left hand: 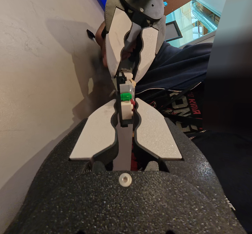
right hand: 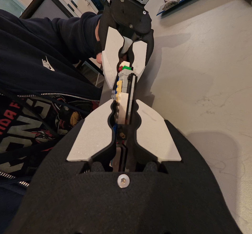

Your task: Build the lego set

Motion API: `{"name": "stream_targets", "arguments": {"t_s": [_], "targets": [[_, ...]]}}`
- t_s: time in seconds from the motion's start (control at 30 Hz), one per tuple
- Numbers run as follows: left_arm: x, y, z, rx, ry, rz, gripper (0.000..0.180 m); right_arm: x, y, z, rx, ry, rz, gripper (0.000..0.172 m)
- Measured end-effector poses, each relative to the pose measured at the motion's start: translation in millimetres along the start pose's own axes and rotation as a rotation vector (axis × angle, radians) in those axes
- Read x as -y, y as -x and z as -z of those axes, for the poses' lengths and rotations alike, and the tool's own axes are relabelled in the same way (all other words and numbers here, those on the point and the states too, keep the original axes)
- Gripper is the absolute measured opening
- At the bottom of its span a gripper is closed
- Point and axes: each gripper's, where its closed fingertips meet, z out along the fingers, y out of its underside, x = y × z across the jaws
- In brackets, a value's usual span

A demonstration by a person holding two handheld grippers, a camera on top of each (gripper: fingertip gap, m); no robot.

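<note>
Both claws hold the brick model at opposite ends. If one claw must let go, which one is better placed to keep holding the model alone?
Probably the right claw: more of the brick model sits between its fingers. The left claw holds only the end with the green piece.

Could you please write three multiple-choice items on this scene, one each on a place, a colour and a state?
1. Where is the brick model?
A. Lying flat on the table
B. Between the two grippers, one at each end
C. On the blue box

2. What colour is the small stud piece just past the left gripper's fingertips?
A. Green
B. Orange
C. Purple

3. How does the right gripper stand?
A. Wide open, nothing in it
B. Shut on the model
C. Lying on the table

Answers: 1 B, both wrist views show a gripper at each end of the model. 2 A, a bright green piece sits above the white brick. 3 B, its pads close on the model's sides.
</note>
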Motion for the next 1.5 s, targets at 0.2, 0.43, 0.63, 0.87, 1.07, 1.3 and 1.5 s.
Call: {"name": "stream_targets", "arguments": {"t_s": [0.2, 0.43, 0.63, 0.87, 1.07, 1.3, 1.5], "targets": [[0, -1, 0, -0.004, 0.002, -0.002, 0.020, 0, 1, 0, 0.018, -0.001, -0.015, 0.025], [5, 2, 2, -0.024, -0.039, 0.038, 0.020, 1, 0, 1, 0.019, -0.019, 0.003, 0.029], [6, 4, 7, -0.016, -0.066, 0.041, 0.020, -9, 4, 4, 0.044, 0.056, 0.042, 0.047], [6, 1, 7, -0.017, -0.060, 0.026, 0.020, -11, 2, 0, 0.057, 0.053, -0.005, 0.037], [7, -1, 5, -0.011, -0.051, 0.014, 0.020, -7, 4, 1, 0.081, 0.018, -0.018, 0.027], [6, -6, 4, -0.004, -0.041, -0.011, 0.020, -6, 8, 2, 0.121, 0.012, -0.037, 0.026], [6, -6, 2, -0.003, -0.043, -0.006, 0.020, -1, 6, 3, 0.075, -0.006, 0.001, 0.037]]}}
